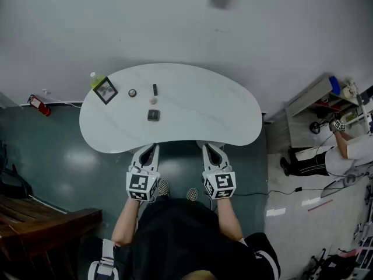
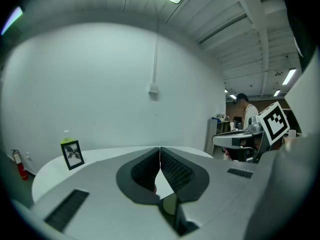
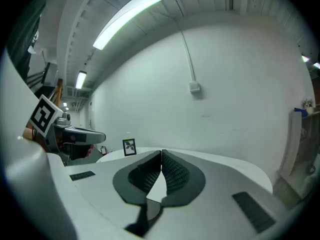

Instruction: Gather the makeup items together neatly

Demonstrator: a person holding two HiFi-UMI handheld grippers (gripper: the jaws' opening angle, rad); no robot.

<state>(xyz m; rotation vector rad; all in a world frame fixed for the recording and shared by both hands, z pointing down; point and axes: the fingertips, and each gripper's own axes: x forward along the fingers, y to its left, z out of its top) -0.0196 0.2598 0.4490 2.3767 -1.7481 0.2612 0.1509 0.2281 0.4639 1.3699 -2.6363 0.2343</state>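
Observation:
On the white kidney-shaped table (image 1: 233, 115) lie a square dark compact (image 1: 153, 115), a small pale item (image 1: 153, 101), a dark stick-shaped item (image 1: 155, 89) and a small round item (image 1: 132, 93), all left of centre. My left gripper (image 1: 151, 148) and right gripper (image 1: 208, 147) hover side by side at the table's near edge, well short of the items. Both are shut with nothing between the jaws, whose tips meet in the left gripper view (image 2: 160, 151) and the right gripper view (image 3: 162, 154). The jaws hide the makeup items in both gripper views.
A black picture frame (image 1: 105, 90) (image 2: 73, 154) (image 3: 129, 146) stands at the table's far left with a green-capped bottle (image 1: 93, 79) behind it. A red extinguisher (image 1: 36, 104) lies on the floor at left. A person (image 1: 344, 150) sits by shelves (image 1: 317, 98) at right.

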